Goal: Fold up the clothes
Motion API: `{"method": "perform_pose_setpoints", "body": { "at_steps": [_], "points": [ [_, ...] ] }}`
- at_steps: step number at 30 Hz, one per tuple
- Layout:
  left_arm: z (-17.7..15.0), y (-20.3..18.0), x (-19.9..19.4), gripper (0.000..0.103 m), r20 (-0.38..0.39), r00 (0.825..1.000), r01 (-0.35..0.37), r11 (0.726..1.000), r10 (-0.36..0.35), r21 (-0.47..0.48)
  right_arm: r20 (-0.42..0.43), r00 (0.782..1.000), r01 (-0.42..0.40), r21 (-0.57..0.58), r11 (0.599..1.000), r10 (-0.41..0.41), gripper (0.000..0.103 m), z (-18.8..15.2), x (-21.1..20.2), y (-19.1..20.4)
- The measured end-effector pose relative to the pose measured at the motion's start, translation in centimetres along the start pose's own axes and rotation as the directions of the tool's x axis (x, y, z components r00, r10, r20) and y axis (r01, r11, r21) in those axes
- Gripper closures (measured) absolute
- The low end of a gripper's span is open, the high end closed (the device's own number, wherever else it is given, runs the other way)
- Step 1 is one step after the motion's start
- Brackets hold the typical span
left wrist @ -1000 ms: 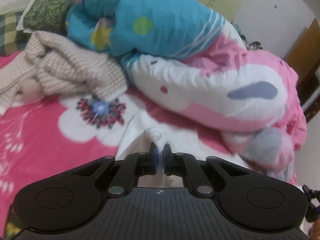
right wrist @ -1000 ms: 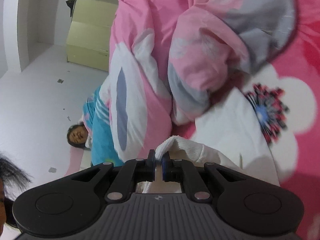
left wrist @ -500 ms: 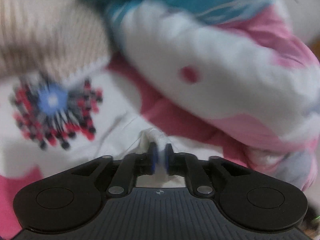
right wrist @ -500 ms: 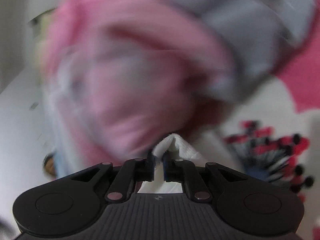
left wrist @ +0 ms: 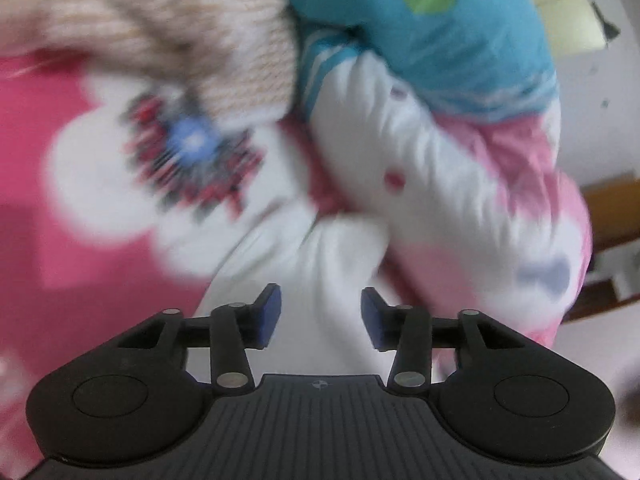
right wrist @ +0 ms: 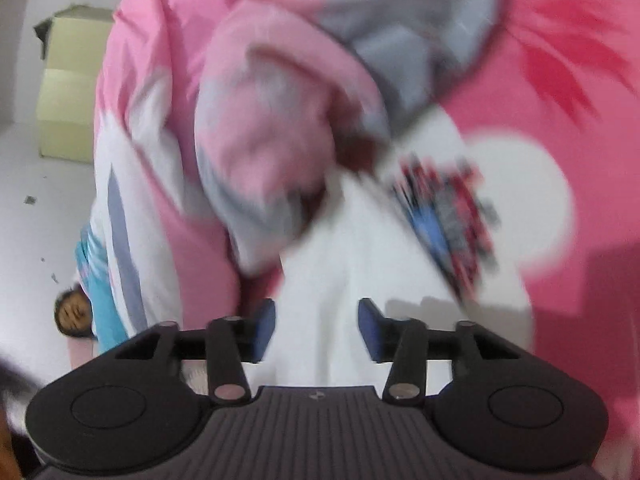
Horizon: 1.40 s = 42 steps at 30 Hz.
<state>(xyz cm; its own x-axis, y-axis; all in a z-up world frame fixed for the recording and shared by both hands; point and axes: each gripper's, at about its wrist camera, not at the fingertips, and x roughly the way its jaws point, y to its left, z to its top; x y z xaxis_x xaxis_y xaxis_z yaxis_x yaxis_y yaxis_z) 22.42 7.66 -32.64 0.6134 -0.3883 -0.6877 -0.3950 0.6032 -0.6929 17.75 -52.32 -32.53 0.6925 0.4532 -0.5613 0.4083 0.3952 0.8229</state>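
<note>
White garment (left wrist: 320, 272): lies on bedspread (left wrist: 60, 248), directly ahead of left gripper (left wrist: 320, 316) and right gripper (right wrist: 316, 326); both jaws opening, unclamped.

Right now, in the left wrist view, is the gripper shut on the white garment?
No, the left gripper is opening, and its blue pads stand apart from the white garment lying between them.

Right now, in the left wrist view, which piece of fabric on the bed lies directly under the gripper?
The plain white garment. The beige knitted sweater and the blue dotted quilt lie farther back.
</note>
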Motion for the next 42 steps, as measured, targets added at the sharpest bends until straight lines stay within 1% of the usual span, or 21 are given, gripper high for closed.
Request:
{"method": "perform_pose_setpoints", "body": {
  "at_steps": [3,6,8,11,14,15,16,17,18,19,20,23,25,30,32,35,37,38,39,41,42],
  "points": [
    [-3.7,1.4,-2.3,0.050,-0.023,0.998,-0.051,0.998,0.051,-0.020,-0.050,0.996,0.075,0.120,0.990,-0.070,0.050,-4.8,-2.3,-2.2],
    [-6.5,3.3,-1.9,0.049,-0.043,0.993,-0.116,0.991,0.113,-0.072,-0.048,0.995,0.099,0.281,0.955,-0.090,0.040,-8.4,-3.6,-5.6],
    [-7.1,4.6,-0.8,0.049,-0.022,0.993,-0.114,0.987,0.112,-0.116,-0.004,0.997,0.068,0.338,0.939,-0.071,0.039,-9.1,-3.0,-7.6],
    [-6.3,6.0,1.1,0.049,0.053,0.991,-0.113,0.978,0.124,-0.178,0.086,0.995,0.014,0.408,0.913,-0.054,0.038,-8.2,-1.0,-10.1],
    [-5.3,6.5,2.2,0.049,0.134,0.987,-0.059,0.970,0.092,-0.235,0.191,0.981,-0.041,0.409,0.912,-0.041,0.042,-7.2,0.3,-10.6],
    [-5.3,6.2,2.3,0.053,0.148,0.984,-0.062,0.971,0.098,-0.232,0.214,0.976,-0.055,0.406,0.912,-0.036,0.049,-7.1,0.7,-10.7],
    [-5.3,6.0,2.4,0.065,0.161,0.981,-0.068,0.971,0.107,-0.229,0.237,0.971,-0.068,0.402,0.913,-0.031,0.055,-6.9,1.1,-10.8],
    [-5.4,5.8,2.4,0.072,0.171,0.978,-0.081,0.971,0.121,-0.225,0.259,0.966,-0.081,0.398,0.914,-0.027,0.072,-6.8,1.4,-10.9],
    [-5.4,5.9,2.4,0.084,0.175,0.976,-0.091,0.968,0.133,-0.233,0.256,0.966,-0.070,0.397,0.915,-0.037,0.087,-6.6,1.8,-11.1],
    [-5.4,6.1,2.3,0.089,0.178,0.975,-0.083,0.962,0.132,-0.260,0.257,0.965,-0.068,0.403,0.913,-0.042,0.090,-6.6,1.7,-11.4],
    [-5.4,5.9,2.1,0.091,0.184,0.975,-0.071,0.960,0.124,-0.272,0.258,0.965,-0.059,0.388,0.920,-0.047,0.094,-6.4,1.4,-11.0],
    [-5.4,5.3,0.9,0.094,0.203,0.975,-0.032,0.957,0.094,-0.287,0.272,0.960,-0.031,0.315,0.949,-0.059,0.097,-5.7,-0.2,-9.2],
    [-5.5,4.7,-0.6,0.098,0.210,0.976,-0.002,0.960,0.063,-0.278,0.258,0.965,-0.025,0.288,0.957,-0.053,0.098,-5.6,-1.7,-8.4],
    [-6.4,3.4,-6.2,0.102,0.195,0.980,0.012,0.977,0.030,-0.211,0.166,0.984,0.026,0.253,0.967,-0.070,0.098,-6.3,-5.2,-6.3],
    [-7.4,3.7,-8.8,0.102,0.178,0.982,-0.023,0.982,0.058,-0.190,0.127,0.987,0.062,0.257,0.964,-0.098,0.098,-7.6,-7.3,-5.8],
    [-9.0,6.2,-10.3,0.101,0.100,0.984,-0.124,0.968,0.149,-0.220,0.049,0.981,0.168,0.274,0.947,-0.188,0.098,-10.4,-10.5,-6.7],
    [-9.9,7.9,-10.4,0.095,0.043,0.977,-0.196,0.954,0.211,-0.228,-0.024,0.957,0.287,0.211,0.934,-0.289,0.095,-11.2,-11.1,-7.9],
    [-10.3,8.8,-9.8,0.094,0.013,0.970,-0.233,0.946,0.242,-0.224,-0.057,0.939,0.345,0.175,0.922,-0.340,0.086,-11.5,-11.4,-8.5],
    [-10.5,9.2,-9.2,0.090,-0.004,0.961,-0.272,0.939,0.278,-0.209,-0.070,0.905,0.424,0.094,0.901,-0.419,0.076,-11.6,-11.3,-8.6],
    [-10.3,8.6,-8.8,0.086,-0.001,0.954,-0.295,0.942,0.299,-0.159,-0.050,0.851,0.519,-0.059,0.853,-0.522,0.074,-11.6,-11.4,-7.4],
    [-10.3,7.9,-8.9,0.081,0.007,0.951,-0.305,0.943,0.308,-0.132,-0.026,0.851,0.518,-0.123,0.847,-0.524,0.074,-11.8,-11.6,-6.2]
  ]
}}
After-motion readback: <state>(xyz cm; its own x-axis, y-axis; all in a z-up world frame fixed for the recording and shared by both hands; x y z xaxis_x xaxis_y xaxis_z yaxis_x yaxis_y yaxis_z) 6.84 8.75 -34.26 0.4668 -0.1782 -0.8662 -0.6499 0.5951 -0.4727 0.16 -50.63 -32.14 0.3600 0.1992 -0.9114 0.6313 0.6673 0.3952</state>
